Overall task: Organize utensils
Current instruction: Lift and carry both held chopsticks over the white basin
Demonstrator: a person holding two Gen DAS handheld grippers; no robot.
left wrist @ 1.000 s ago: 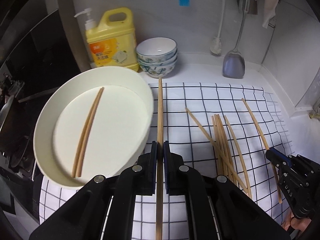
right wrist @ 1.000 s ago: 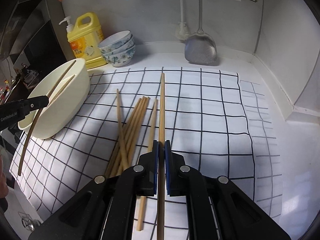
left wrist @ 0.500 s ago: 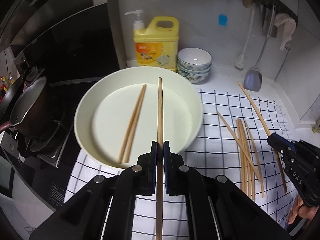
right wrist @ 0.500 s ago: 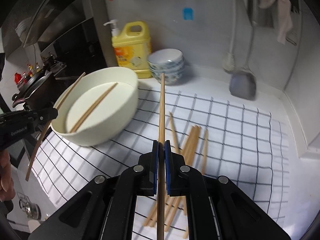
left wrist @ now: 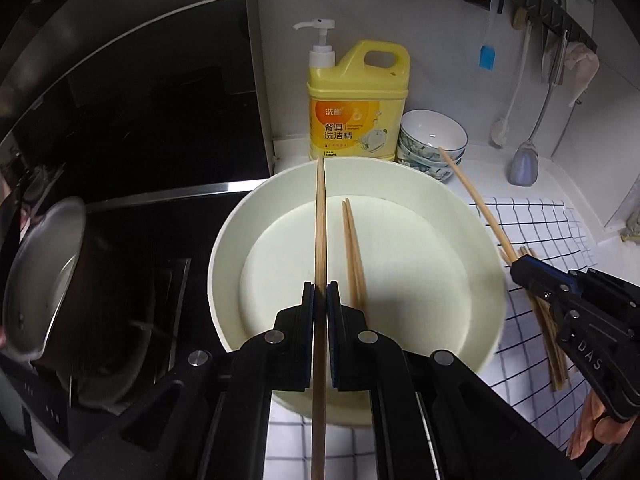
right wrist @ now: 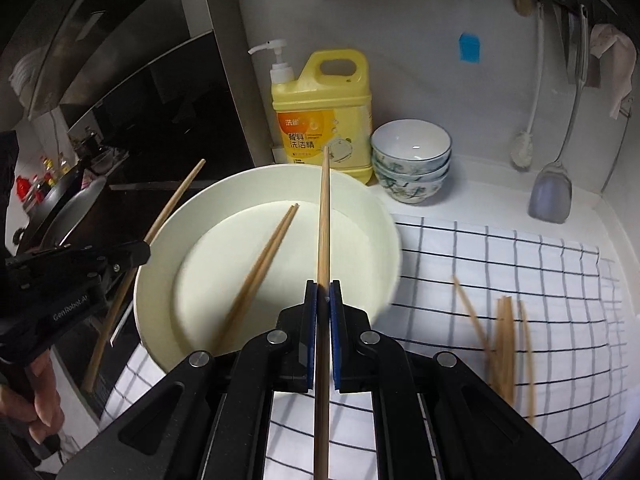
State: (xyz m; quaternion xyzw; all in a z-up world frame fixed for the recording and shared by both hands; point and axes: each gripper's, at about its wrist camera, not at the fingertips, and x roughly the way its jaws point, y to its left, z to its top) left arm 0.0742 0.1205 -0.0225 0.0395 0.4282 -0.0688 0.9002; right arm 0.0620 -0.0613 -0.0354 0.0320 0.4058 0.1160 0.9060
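Observation:
My left gripper (left wrist: 320,292) is shut on a wooden chopstick (left wrist: 320,232) and holds it over the large white basin (left wrist: 472,216). Two chopsticks (left wrist: 354,256) lie inside the basin. My right gripper (right wrist: 323,292) is shut on another chopstick (right wrist: 324,220), also held over the basin (right wrist: 384,216), above the pair of chopsticks (right wrist: 264,256) inside. The right gripper (left wrist: 520,272) shows at the basin's right edge in the left wrist view. The left gripper (right wrist: 136,252) shows at the basin's left edge in the right wrist view. Several loose chopsticks (right wrist: 504,344) lie on the checked cloth (right wrist: 520,264).
A yellow detergent bottle (left wrist: 358,108) and stacked patterned bowls (left wrist: 434,144) stand behind the basin. A spatula (left wrist: 524,164) and brush (right wrist: 522,152) hang against the wall at the right. A dark stove with a metal pot (left wrist: 44,280) lies to the left.
Both grippers have moved left and forward with their chopsticks, from above the cloth to above the basin. The loose chopsticks now lie off to the right.

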